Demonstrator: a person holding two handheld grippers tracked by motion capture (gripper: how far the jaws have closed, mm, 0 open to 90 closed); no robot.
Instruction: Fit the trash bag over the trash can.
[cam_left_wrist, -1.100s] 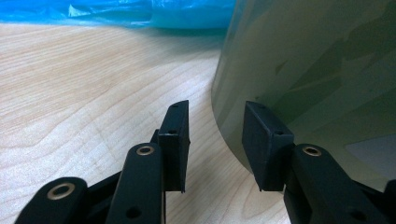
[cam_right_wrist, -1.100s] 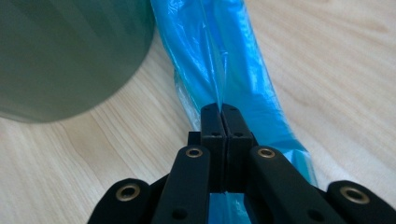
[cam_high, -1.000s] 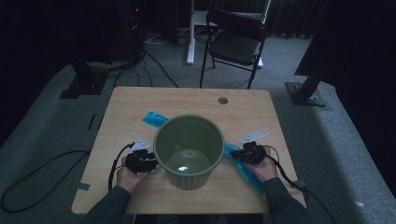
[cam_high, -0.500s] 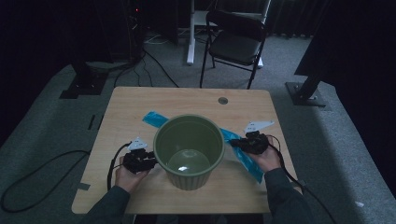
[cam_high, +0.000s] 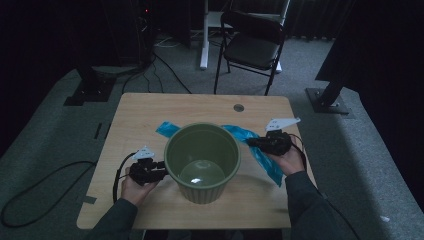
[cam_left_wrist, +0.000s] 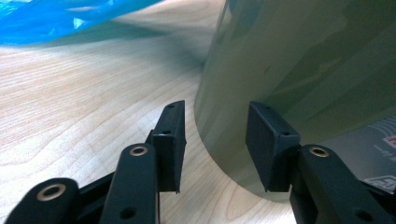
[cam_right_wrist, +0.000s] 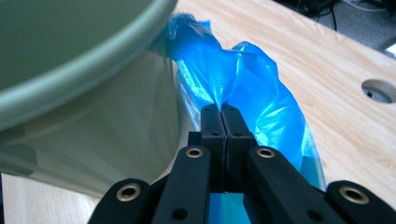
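A light green plastic bin (cam_high: 200, 189) stands upright on the wooden table (cam_high: 150, 110), nothing inside it. A crumpled blue plastic bag (cam_high: 264, 161) lies behind and to the right of it. My right gripper (cam_high: 250, 142) is raised beside the bin's rim and shut on a fold of the bag (cam_right_wrist: 261, 88), next to the bin (cam_right_wrist: 70, 51). My left gripper (cam_high: 161, 170) rests low at the bin's left side. Its jaws (cam_left_wrist: 215, 109) have just been opening and stand apart, the bin's wall (cam_left_wrist: 299, 60) just ahead of the gap, untouched by the pads.
A black folding chair (cam_high: 252, 45) stands beyond the table's far edge. A round cable hole (cam_high: 238, 107) sits near the table's far right. Cables (cam_high: 35, 185) trail on the grey floor at the left, and stand bases (cam_high: 330, 100) flank the table.
My right gripper has risen from the table beside the bin, pulling the blue bag up with it. My left hand has stayed at the bin's left side.
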